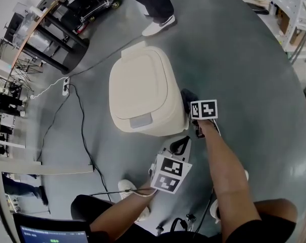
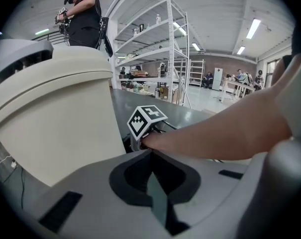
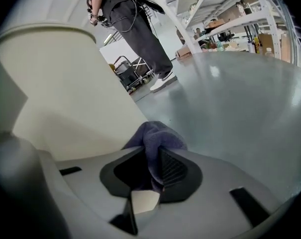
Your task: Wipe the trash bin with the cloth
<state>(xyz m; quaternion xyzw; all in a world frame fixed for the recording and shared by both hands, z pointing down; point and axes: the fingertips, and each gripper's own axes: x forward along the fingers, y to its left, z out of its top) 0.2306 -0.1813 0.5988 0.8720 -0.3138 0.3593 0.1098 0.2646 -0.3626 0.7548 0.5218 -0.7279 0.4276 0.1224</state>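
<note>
We see one cream trash bin (image 1: 140, 90) standing upright on the grey floor (image 1: 233, 59) with its lid shut. In the head view the lid's long axis runs from near us to far. The end with the grey tab (image 1: 140, 120) faces us, and the hinge end points away toward a person's white shoe (image 1: 160, 25).

There are two grippers, both low at the bin's near right side. The right gripper (image 3: 152, 151) has its jaws closed on one purple cloth (image 3: 157, 137). A bunched fold of the cloth sticks out past the tips, just beside the bin's side wall. We cannot tell whether the cloth touches that wall.

In its own view, the left gripper (image 2: 149, 152) has its jaws pressed together with nothing between them. It points toward the bin's lower wall and the other gripper's marker cube (image 2: 146, 119), and it does not touch the bin.

One power strip (image 1: 66, 86) lies on the floor to the left of the bin, well apart from it, and a black cable (image 1: 83, 130) runs from it toward us. One person stands beyond the bin. Metal shelving (image 2: 160, 49) rises behind.
</note>
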